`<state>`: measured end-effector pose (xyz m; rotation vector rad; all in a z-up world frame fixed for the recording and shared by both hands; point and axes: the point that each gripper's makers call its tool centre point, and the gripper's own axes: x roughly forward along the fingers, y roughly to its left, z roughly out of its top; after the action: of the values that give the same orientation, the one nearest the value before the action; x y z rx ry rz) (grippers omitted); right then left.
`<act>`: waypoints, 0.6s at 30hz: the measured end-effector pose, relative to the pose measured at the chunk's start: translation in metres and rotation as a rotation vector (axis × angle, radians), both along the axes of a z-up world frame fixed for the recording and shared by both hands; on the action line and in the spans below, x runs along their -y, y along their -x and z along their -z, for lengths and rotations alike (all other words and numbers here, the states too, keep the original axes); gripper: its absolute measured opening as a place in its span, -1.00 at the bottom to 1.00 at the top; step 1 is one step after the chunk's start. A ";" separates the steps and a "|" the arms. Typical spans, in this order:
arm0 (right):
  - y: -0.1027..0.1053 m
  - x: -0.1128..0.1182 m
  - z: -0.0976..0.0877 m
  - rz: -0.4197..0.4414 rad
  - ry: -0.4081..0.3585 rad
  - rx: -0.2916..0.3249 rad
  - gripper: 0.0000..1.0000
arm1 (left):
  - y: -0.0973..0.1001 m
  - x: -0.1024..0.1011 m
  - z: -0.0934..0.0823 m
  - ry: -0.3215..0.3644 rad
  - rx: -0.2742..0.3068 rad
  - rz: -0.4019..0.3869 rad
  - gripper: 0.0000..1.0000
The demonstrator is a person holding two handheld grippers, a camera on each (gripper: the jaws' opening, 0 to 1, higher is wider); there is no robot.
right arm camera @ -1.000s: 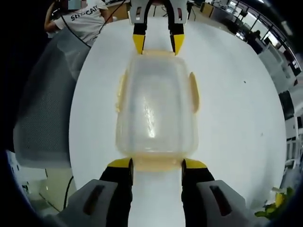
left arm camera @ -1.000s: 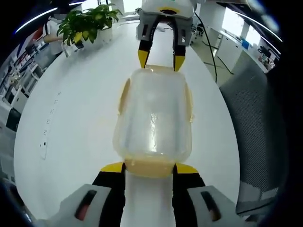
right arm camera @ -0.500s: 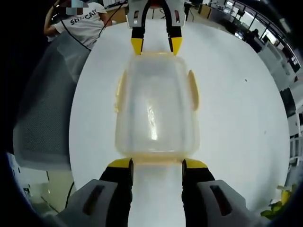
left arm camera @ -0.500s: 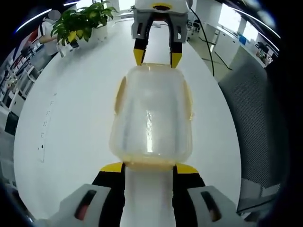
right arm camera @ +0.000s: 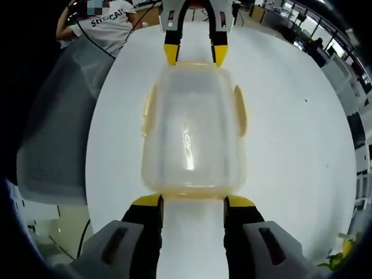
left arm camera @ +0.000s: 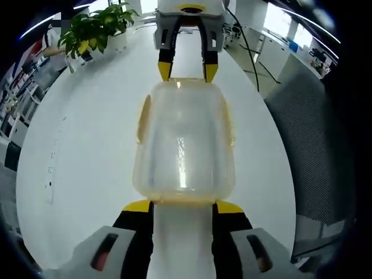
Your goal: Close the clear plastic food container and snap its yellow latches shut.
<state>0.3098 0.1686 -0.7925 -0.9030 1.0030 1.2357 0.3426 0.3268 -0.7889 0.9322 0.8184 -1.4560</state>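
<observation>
Container (left arm camera: 183,142) sits lid-on mid white tabletop (left arm camera: 93,151), bracketed end to end; left claw (left arm camera: 182,204) and right claw (right arm camera: 192,200) both spread apart at its short-end latches; I'd press both ends evenly, keeping the container from sliding.

A white surface (left arm camera: 93,151) is flanked by a grey mesh chair (left arm camera: 308,145); a potted plant (left arm camera: 93,29) and bright windows (left arm camera: 279,17) are seen behind
</observation>
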 end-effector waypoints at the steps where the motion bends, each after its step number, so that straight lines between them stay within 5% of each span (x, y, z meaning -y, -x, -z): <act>1: 0.000 0.000 0.000 0.002 -0.002 0.001 -0.23 | 0.000 0.000 0.000 0.000 0.000 0.000 -0.33; 11: 0.001 0.006 0.000 0.025 -0.016 0.008 -0.22 | 0.000 0.002 -0.001 0.023 -0.008 -0.030 -0.32; 18: 0.003 0.019 -0.004 0.145 -0.052 -0.015 -0.31 | 0.004 -0.003 -0.004 0.066 -0.074 -0.111 -0.30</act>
<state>0.3063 0.1500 -0.7887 -0.7680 1.0261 1.1421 0.3386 0.3295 -0.7851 0.7760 0.8578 -1.4191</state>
